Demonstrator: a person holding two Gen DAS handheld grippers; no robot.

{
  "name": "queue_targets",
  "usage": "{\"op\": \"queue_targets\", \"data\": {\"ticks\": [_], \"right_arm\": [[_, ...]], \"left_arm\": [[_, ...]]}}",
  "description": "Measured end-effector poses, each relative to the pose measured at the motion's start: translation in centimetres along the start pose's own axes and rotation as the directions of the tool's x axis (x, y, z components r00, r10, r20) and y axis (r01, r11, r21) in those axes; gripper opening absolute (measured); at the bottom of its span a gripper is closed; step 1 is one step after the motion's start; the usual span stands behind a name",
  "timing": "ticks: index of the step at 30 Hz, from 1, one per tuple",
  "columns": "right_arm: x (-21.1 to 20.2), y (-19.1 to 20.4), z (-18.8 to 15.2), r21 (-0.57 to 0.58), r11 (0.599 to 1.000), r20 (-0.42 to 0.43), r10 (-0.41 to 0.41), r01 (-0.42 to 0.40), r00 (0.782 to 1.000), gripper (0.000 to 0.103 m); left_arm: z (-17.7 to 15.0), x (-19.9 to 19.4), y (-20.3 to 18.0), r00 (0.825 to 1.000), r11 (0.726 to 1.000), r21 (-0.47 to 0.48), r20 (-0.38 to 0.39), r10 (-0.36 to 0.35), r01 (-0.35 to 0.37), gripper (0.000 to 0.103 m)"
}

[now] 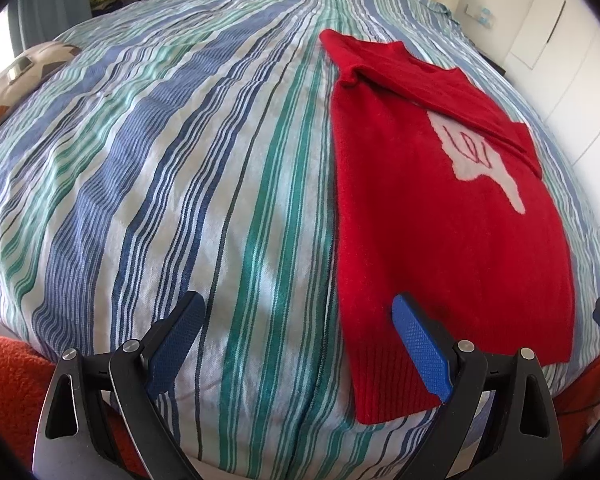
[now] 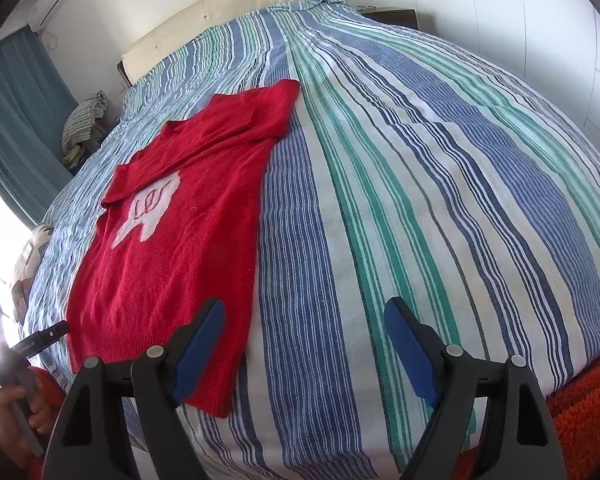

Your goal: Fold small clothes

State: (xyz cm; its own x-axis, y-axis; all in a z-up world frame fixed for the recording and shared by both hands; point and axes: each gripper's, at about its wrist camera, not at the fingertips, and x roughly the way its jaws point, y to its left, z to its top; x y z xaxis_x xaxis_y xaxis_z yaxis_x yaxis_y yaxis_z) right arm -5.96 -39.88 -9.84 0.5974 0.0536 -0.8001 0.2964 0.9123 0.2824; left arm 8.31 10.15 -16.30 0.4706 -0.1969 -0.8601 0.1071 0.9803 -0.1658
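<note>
Now midway in folding: red sweater [image 1: 440, 220] flat on striped bedspread [image 1: 180, 160] with sleeves folded in, left gripper [image 1: 296, 344] and right gripper [image 2: 304, 344] both apart, empty, next probably gripping hem [image 1: 396, 384] to fold upward.

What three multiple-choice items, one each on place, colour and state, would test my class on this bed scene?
1. Where does the red sweater lie?
A. on the striped bedspread
B. on the floor
C. on a chair

2. What colour is the patch on its chest?
A. black
B. pale pink
C. yellow

3. How does the right claw stand?
A. shut on the sweater
B. shut, empty
C. open, empty

Answers: 1 A, stripes surround the sweater; 2 B, the patch is pale against the red; 3 C, bedspread shows between its parted blue pads.
</note>
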Motion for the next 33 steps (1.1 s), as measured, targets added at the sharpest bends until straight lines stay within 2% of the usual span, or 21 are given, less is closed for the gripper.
{"op": "queue_targets", "data": {"ticks": [33], "right_arm": [[-0.41, 0.12, 0.24, -0.006, 1.000, 0.008, -0.005, 0.005, 1.000, 0.081]], "left_arm": [[-0.09, -0.67, 0.40, 1.000, 1.000, -0.010, -0.002, -0.004, 0.004, 0.096]]}}
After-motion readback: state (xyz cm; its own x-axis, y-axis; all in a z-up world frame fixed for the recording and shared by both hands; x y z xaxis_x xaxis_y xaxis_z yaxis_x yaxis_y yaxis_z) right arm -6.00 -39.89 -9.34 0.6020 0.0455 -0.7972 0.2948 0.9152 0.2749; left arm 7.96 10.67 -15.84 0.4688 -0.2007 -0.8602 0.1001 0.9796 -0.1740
